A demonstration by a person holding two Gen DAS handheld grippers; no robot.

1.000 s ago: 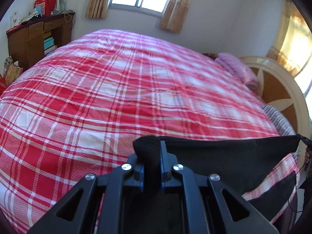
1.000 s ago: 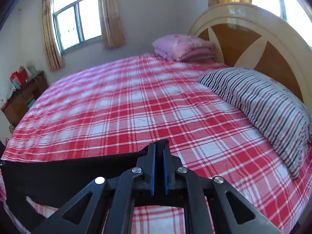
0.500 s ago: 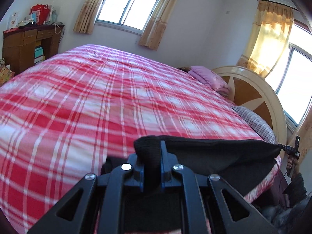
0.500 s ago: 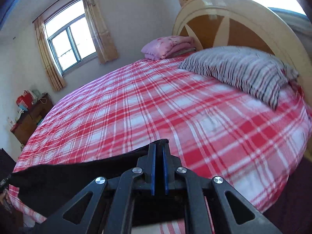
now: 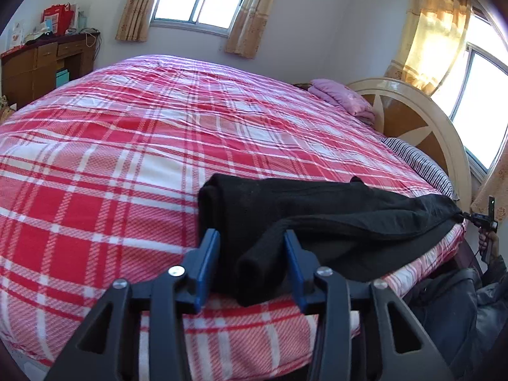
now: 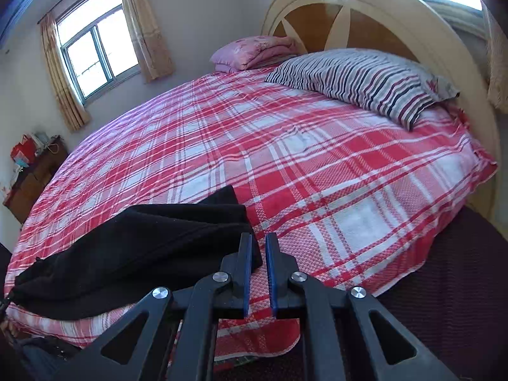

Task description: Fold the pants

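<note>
The black knit pants (image 5: pixel 317 219) lie on the red-and-white plaid bedspread (image 5: pixel 127 146) along its near edge, stretched between my two tools. My left gripper (image 5: pixel 252 241) has its blue-padded jaws opening, one rolled end of the cloth lying loose between them, neither pad pressing it. My right gripper (image 6: pixel 258 244) is parted by a narrow slit with only bedspread showing through; the pants' other end (image 6: pixel 143 244) sits just left of its left finger. The cloth is dark, soft, bunched in long folds. From the left view, the far end runs off toward a hand (image 5: pixel 487 243) holding the other tool, hard to make out.
</note>
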